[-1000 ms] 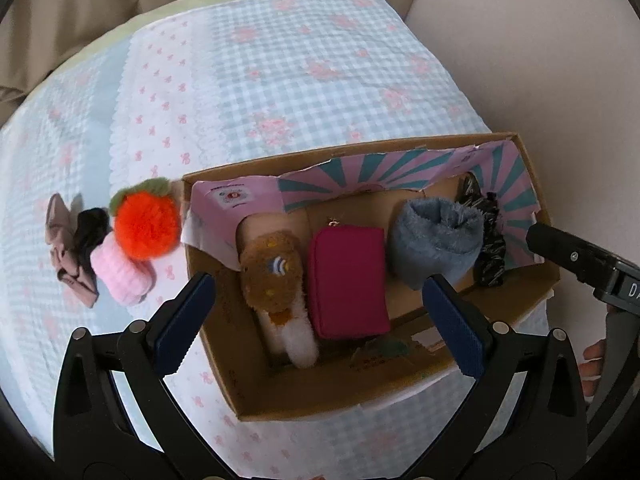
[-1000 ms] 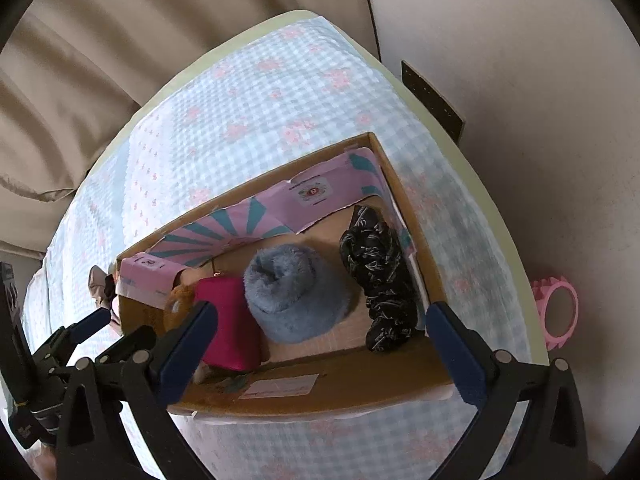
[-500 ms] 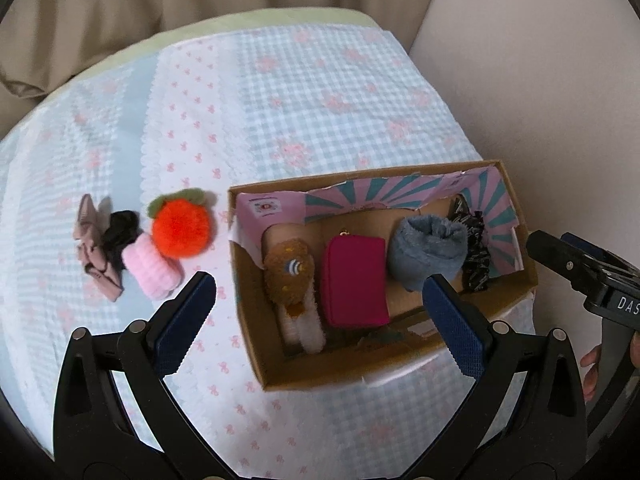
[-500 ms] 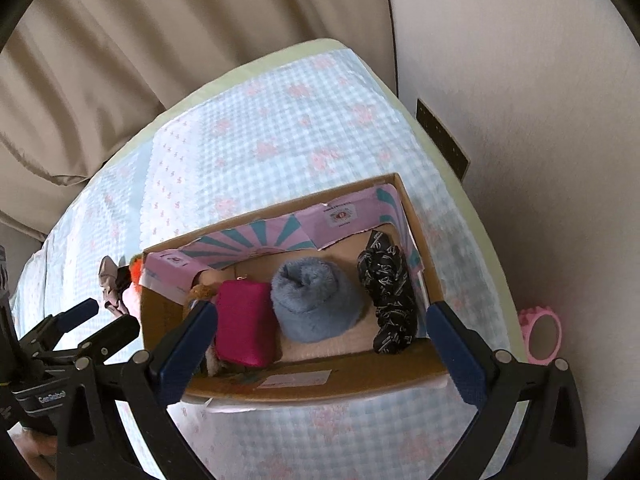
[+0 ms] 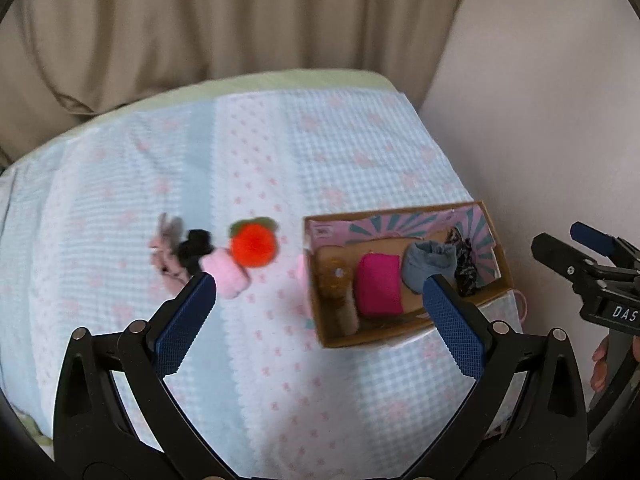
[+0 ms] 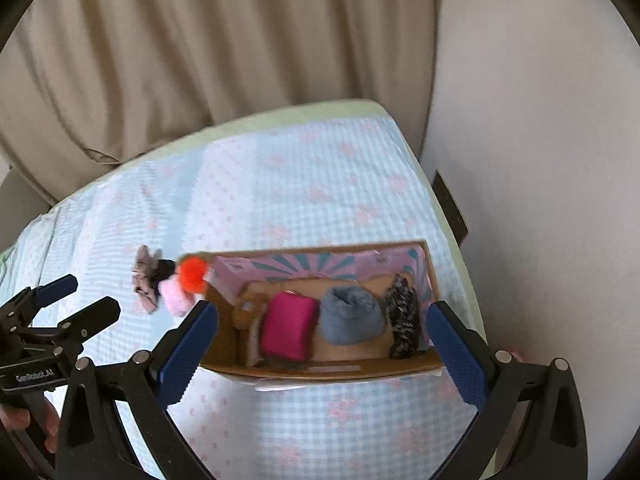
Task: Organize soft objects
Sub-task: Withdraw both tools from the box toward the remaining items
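With both the left gripper (image 5: pixel 320 316) and right gripper (image 6: pixel 322 344) held wide open and empty, the orange pom-pom (image 5: pixel 253 246), left beside the cardboard box (image 5: pixel 404 336) at the bed's right edge, is best pinched gently at mid-body.

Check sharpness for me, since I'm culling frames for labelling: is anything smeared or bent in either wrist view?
Left wrist view: the orange pom-pom and cardboard box are motion-smeared, while the left tool stays crisp. Right wrist view: the box contents are softly blurred, the right tool sharp. Both views: fisheye bends the bed edge, with dark corners.
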{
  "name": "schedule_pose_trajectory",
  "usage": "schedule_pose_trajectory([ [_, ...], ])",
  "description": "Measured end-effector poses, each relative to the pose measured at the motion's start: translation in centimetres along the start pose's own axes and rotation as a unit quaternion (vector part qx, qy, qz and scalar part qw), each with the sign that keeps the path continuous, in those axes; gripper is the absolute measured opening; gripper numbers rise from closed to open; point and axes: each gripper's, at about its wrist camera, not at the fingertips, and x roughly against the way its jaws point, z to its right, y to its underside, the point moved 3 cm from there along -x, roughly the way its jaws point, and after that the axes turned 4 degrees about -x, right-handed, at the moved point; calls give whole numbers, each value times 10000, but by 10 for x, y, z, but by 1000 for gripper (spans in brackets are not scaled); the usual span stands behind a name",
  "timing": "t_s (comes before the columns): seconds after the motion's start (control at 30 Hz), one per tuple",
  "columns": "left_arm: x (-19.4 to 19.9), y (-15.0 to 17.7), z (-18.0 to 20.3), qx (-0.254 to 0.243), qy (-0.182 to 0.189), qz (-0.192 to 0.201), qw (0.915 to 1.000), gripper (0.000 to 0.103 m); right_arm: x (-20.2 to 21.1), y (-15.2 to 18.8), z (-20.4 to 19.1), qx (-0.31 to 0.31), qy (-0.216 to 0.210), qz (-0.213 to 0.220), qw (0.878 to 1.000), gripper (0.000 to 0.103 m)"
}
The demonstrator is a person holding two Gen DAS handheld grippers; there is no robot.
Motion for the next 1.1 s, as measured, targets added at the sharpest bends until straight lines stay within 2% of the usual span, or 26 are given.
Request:
schedule_pose_trajectory([
  [0.33, 87, 27, -77, 441, -323, 538, 9971, 103, 63, 7, -81, 515, -306, 565, 9966, 103],
  [0.43, 100, 38, -103, 613, -374, 577, 9957, 103, 68, 17, -117, 775, -446, 598, 9942, 103],
  [0.67, 130, 51, -161, 852, -482, 805, 9919, 103, 64, 31, -179, 939, -784, 616, 9906, 103],
  [0.77, 131, 52, -184, 949, -472, 776, 9913, 103, 59, 35, -200, 1005, -818, 612, 9897, 103],
  [0.9, 124, 54, -207, 1035, -279, 703, 9917, 103, 45, 41, -221, 1037, -785, 504, 9902, 103],
  [1.1, 93, 50, -238, 888, -207, 542, 9944, 103, 12, 50, -239, 865, -754, 237, 9931, 103],
])
